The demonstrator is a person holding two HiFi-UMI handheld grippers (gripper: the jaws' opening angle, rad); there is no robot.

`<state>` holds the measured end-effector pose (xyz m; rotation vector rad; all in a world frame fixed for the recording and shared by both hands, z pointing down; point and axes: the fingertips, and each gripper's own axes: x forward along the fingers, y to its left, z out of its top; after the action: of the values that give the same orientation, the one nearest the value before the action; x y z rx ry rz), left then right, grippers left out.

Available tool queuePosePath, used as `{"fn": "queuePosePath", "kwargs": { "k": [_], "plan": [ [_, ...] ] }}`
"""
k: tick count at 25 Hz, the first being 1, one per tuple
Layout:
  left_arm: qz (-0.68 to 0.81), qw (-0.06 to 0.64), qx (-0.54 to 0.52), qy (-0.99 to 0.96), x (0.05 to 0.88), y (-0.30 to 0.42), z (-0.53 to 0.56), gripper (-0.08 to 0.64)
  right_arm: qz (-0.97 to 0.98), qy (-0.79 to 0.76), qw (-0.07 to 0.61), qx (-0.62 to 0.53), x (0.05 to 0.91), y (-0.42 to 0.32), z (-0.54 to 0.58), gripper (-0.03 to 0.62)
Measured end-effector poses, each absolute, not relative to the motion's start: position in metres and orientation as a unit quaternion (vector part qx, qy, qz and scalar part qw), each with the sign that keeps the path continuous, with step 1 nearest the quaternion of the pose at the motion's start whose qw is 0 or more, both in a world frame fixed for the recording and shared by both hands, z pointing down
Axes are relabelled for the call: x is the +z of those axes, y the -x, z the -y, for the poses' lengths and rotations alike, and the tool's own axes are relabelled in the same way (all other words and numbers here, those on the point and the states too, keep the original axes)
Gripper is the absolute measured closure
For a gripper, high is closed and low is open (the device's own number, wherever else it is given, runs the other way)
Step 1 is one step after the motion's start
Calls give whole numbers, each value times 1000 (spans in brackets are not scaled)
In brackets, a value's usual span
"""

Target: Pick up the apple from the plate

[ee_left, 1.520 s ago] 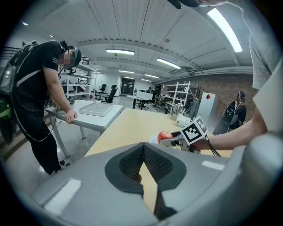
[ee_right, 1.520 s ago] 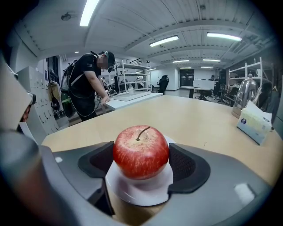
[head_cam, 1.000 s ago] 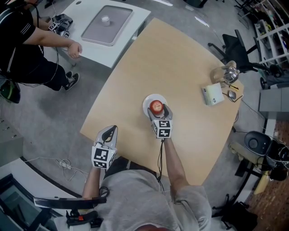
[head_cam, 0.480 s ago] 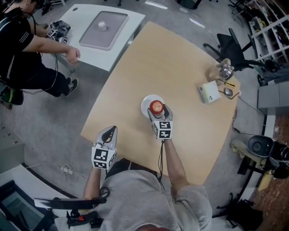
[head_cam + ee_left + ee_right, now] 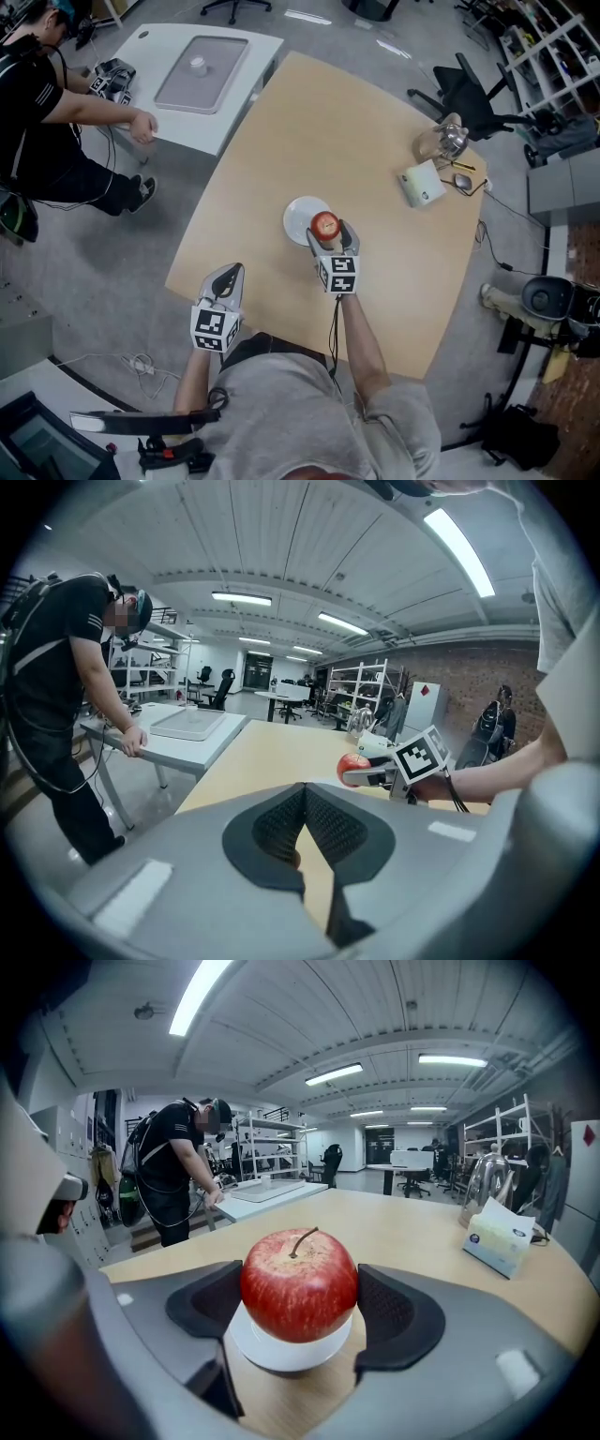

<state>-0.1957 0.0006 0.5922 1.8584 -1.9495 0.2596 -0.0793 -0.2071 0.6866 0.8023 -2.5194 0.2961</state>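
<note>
A red apple (image 5: 325,224) (image 5: 299,1284) sits between the pads of my right gripper (image 5: 330,234), which is shut on it from both sides. The dark pads (image 5: 210,1303) press its left and right flanks. The apple hangs just above the near right rim of the small white plate (image 5: 300,217) (image 5: 281,1354) on the tan table (image 5: 375,122). My left gripper (image 5: 225,275) (image 5: 305,794) hovers over the table's near left edge, shut with nothing in it, and its view shows the apple (image 5: 353,766) off to the right.
A tissue box (image 5: 419,185) and a glass jug (image 5: 442,141) stand at the table's far right corner. A white side table with a grey tray (image 5: 192,66) is at the far left, where a person (image 5: 47,112) leans. An office chair (image 5: 473,94) stands beyond.
The apple, gripped by my right gripper, has come off the plate's middle and now sits over its near right rim. The left gripper has stayed where it was.
</note>
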Motion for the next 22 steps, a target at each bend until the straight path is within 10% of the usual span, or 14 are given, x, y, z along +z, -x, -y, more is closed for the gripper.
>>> {"fn": "queuePosePath", "kwargs": {
  "k": [22],
  "plan": [
    [647, 184, 103, -733, 570, 150, 24, 540, 897, -379, 196, 121, 647, -4, 187, 202]
  ]
}}
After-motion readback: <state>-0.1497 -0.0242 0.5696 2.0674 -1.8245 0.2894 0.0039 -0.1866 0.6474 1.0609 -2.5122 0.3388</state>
